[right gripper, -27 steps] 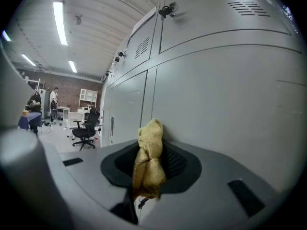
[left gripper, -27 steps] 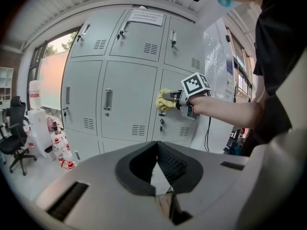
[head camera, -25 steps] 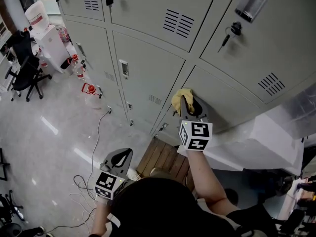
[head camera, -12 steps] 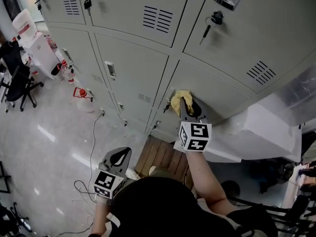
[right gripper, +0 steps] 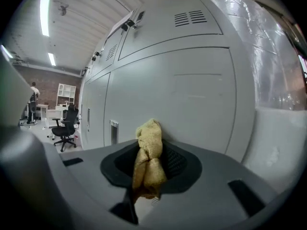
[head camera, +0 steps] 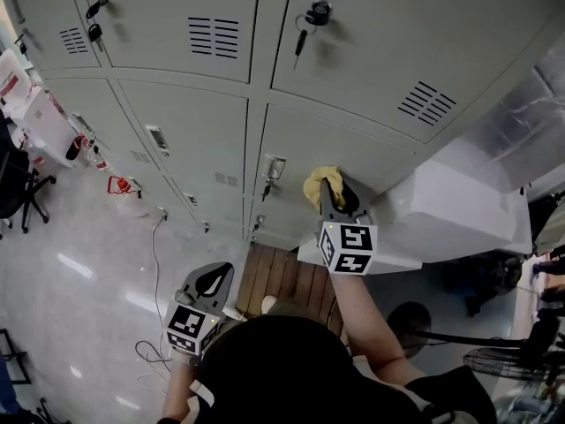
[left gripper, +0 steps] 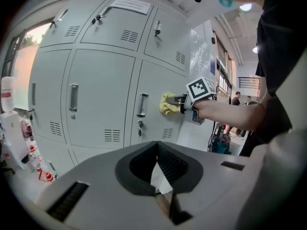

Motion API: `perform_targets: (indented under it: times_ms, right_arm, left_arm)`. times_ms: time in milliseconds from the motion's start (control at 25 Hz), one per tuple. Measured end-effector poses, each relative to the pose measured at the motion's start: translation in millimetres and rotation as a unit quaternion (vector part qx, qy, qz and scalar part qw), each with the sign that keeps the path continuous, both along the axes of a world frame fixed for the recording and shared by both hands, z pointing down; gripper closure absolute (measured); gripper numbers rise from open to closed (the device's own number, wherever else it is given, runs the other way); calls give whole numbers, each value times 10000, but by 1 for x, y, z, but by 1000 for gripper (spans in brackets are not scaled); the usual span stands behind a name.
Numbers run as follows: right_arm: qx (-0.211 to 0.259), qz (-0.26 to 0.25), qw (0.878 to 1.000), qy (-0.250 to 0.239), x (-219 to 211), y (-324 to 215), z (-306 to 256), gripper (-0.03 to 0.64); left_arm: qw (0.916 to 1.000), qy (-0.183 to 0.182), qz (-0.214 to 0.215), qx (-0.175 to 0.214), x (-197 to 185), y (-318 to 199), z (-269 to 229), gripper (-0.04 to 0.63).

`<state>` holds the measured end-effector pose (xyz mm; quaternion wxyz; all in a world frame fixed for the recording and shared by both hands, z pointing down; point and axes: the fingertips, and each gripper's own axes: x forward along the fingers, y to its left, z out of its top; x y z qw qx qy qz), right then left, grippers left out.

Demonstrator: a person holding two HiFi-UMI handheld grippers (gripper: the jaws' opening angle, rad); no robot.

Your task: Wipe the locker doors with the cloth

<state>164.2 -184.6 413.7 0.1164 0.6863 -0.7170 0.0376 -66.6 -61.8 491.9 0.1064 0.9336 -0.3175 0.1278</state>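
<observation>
While the right gripper point(head camera: 332, 194) at the centre of the head view clamps its jaws on a crumpled yellow terry cloth point(head camera: 319, 184), the cloth rests against a pale grey metal locker door point(head camera: 362, 144), right of its silver recessed handle point(head camera: 274, 166). At lower left, the left gripper point(head camera: 208, 283) hangs away from the lockers, its jaws closed together on nothing.

The locker door point(left gripper: 154, 80) with the upright bar handle point(left gripper: 142, 104) fills the middle. Just right of that handle, the yellow cloth point(left gripper: 167, 104) lies against the door, pinched by the right gripper point(left gripper: 178, 100). From there the person's forearm point(left gripper: 230, 113) stretches off past the door's right edge. Below the door, nearest the lens, the left gripper point(left gripper: 158, 163) has its jaws together, with nothing between them.
</observation>
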Motion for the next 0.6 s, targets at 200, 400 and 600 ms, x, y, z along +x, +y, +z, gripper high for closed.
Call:
perform_targets:
  times_ms: [200,400,600]
  right_arm:
    - [-12,372,9993,-65,33,15,2,509]
    - [-24,802,9965,-219,65,33,7,509]
    - [-60,1049,9933,-484,88,42,16,509]
  left_arm:
    - [9997,5,253,-13,21,-4,1,588]
    - [9985,-38,546,-27,39,-5,0,588]
    - [9978,-95,663,3,51,-9,-3,588]
